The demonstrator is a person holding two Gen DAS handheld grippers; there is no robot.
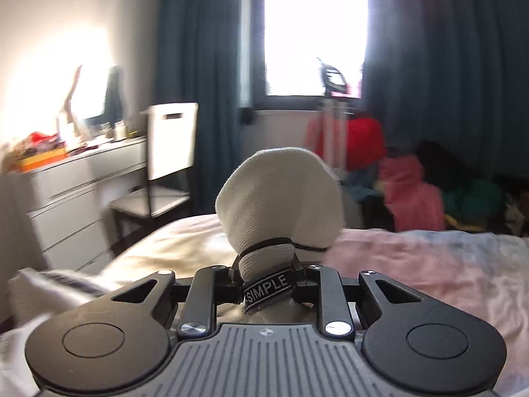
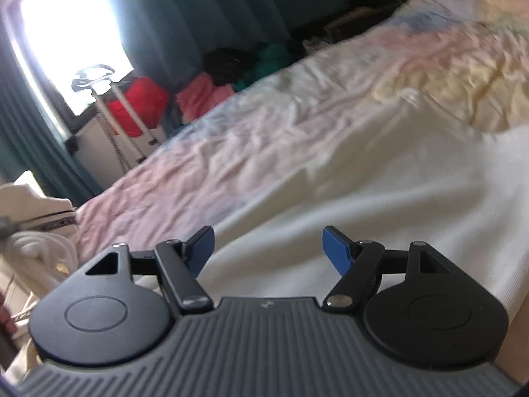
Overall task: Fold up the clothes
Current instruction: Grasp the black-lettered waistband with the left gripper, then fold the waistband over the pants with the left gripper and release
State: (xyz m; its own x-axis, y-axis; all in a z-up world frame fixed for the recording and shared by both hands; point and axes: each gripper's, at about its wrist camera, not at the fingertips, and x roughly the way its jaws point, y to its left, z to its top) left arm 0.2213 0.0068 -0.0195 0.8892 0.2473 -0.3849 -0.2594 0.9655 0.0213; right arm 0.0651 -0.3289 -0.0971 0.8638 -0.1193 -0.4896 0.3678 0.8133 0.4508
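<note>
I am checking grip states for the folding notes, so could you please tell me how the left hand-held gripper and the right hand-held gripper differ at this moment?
The left hand-held gripper is closed on a white sock, pinching it at the cuff band reading SIMPLE; the right hand-held gripper stands open and holds nothing. The left one carries the sock lifted above the bed; the right one hovers over a white cloth on the bed. Both share the same black build and point slightly downward.

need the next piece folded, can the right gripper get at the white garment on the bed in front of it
Probably yes: the right gripper is open and empty, and the white garment lies spread on the bed just beyond its fingers, nothing between them.
</note>
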